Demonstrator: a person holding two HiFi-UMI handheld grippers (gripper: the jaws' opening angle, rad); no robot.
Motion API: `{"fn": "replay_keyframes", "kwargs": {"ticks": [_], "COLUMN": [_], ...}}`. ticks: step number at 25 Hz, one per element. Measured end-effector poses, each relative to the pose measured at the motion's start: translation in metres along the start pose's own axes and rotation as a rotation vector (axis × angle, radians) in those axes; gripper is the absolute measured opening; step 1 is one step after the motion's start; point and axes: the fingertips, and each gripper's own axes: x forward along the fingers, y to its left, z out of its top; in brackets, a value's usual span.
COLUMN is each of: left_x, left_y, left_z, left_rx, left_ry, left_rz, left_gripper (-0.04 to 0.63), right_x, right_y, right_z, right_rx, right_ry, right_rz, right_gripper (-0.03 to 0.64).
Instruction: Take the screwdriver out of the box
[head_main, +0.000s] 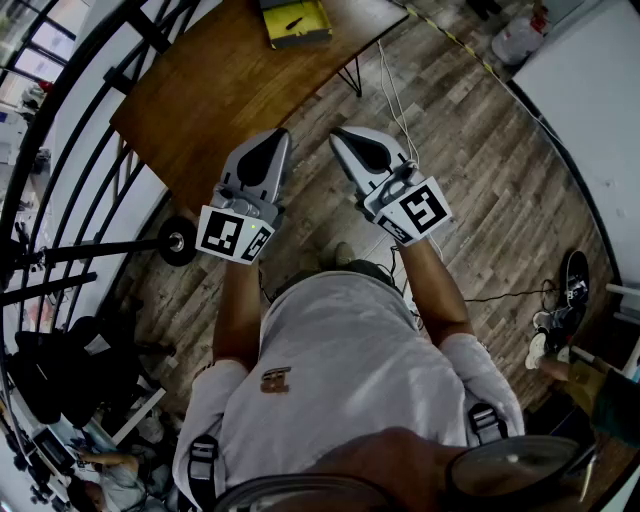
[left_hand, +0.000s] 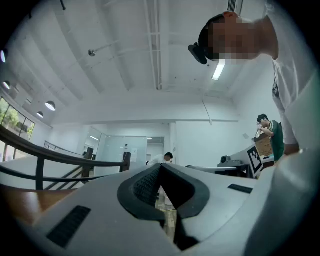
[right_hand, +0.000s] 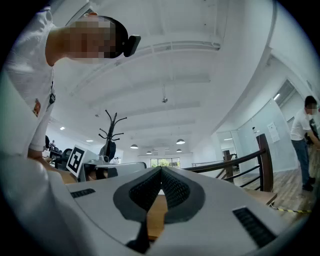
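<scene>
Left gripper (head_main: 277, 137) and right gripper (head_main: 342, 136), both clenched and empty, face the far table (head_main: 215, 95). The box (head_main: 297, 24) lies well beyond, about midway between them, and its dark tool (head_main: 293, 22), presumably the screwdriver, lies slantwise.

Place: open-plan office or lab floor
Floor: grey-brown wood planks (head_main: 480, 200), with loose cables (head_main: 395, 95) trailing across them
Furniture: wooden table (head_main: 210, 100) on thin metal legs; black coat stand (right_hand: 112, 131)
Edge: dark curved railing (right_hand: 247, 159) beside the table
Walls: white, with glass partitions (left_hand: 117, 152) at the far end
Ceiling: white and high; strip light (left_hand: 218, 71); round pendant lamps (right_hand: 180, 142)
Occupants: person in a white shirt (left_hand: 163, 158) standing far off
</scene>
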Motion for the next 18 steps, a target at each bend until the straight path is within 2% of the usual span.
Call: {"fn": "replay_keyframes", "kwargs": {"ticks": [9,18], "left_x": [0.006,0.031], "left_y": [0.003,-0.003], "left_z": [-0.006,-0.013], "left_rx": [-0.001,-0.002], "left_ry": [0.009,0.022], "left_rz": [0.007,0.029], "left_gripper": [0.019,0.018], "right_x": [0.000,-0.019], "right_y": [-0.008,-0.038], "right_z": [-0.005,-0.001], "right_rx": [0.013,0.030], "right_ry": [0.004,-0.001], "right_rz": [0.011,0.013], "right_gripper": [0.032,0.032]}}
